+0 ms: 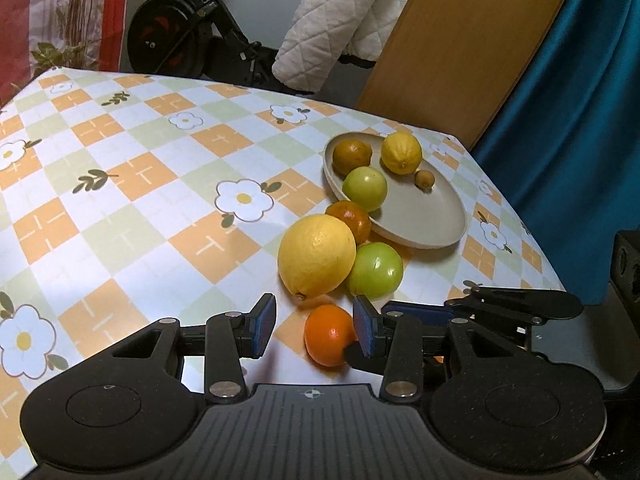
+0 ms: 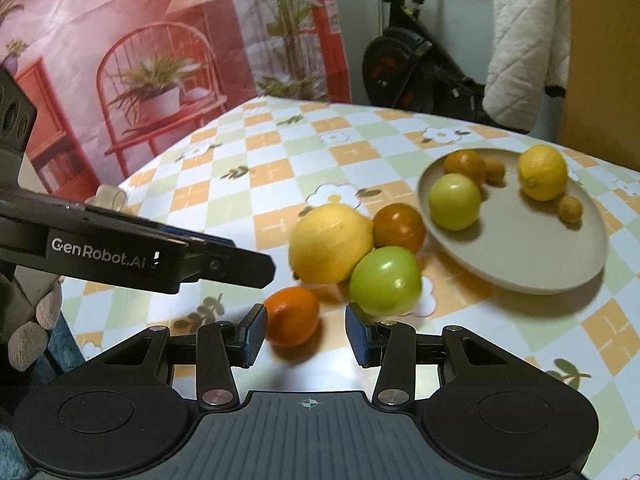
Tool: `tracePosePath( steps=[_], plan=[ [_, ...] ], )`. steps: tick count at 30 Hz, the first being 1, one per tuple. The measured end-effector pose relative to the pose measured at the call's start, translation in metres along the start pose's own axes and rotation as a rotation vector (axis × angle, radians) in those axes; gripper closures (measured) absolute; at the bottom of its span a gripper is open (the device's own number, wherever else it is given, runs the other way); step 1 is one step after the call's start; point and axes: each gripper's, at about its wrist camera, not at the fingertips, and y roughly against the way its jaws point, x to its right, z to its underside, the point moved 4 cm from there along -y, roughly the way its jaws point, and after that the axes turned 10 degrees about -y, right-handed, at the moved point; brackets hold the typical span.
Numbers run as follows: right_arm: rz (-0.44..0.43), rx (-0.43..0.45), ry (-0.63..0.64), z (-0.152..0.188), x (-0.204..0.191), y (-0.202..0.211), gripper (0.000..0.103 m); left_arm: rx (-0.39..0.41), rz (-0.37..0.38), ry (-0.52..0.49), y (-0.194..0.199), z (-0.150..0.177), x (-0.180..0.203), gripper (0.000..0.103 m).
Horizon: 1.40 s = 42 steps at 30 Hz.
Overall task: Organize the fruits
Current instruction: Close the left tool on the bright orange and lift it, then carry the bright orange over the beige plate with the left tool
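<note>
left gripper [image 1: 314, 326] spread, empty, with the orange [image 1: 329, 335] just ahead of its right pad. right gripper [image 2: 305, 330] spread and empty too, near the same orange. they could bump. a nudge might roll the lemon [image 1: 316, 256] and green fruit [image 1: 375, 270] toward the plate [image 1: 424, 216], which sits near the table's right edge. open cloth [image 1: 120, 200] lies left.

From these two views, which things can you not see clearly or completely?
- Small orange, left wrist view: its right edge is hidden behind the blue pad of the left hand-held gripper.
- Dark orange beside the plate, left wrist view: partly hidden by the big lemon.
- Green fruit, right wrist view: blurred.
- Second small brown fruit, right wrist view: mostly behind the orange on the plate.
</note>
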Motion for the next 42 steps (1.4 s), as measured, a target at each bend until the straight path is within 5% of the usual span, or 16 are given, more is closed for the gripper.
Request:
tracePosePath(
  steps=[23,42],
  plan=[
    [-0.012,-0.064,0.015,0.005,-0.005,-0.029,0.064,-0.065,0.043,-0.019,-0.03,0.008,0.008,0.059],
    [-0.028,0.008,0.025,-0.001,-0.005,-0.014,0.066,-0.034,0.062,-0.047,-0.024,-0.002,0.018,0.064]
  ],
)
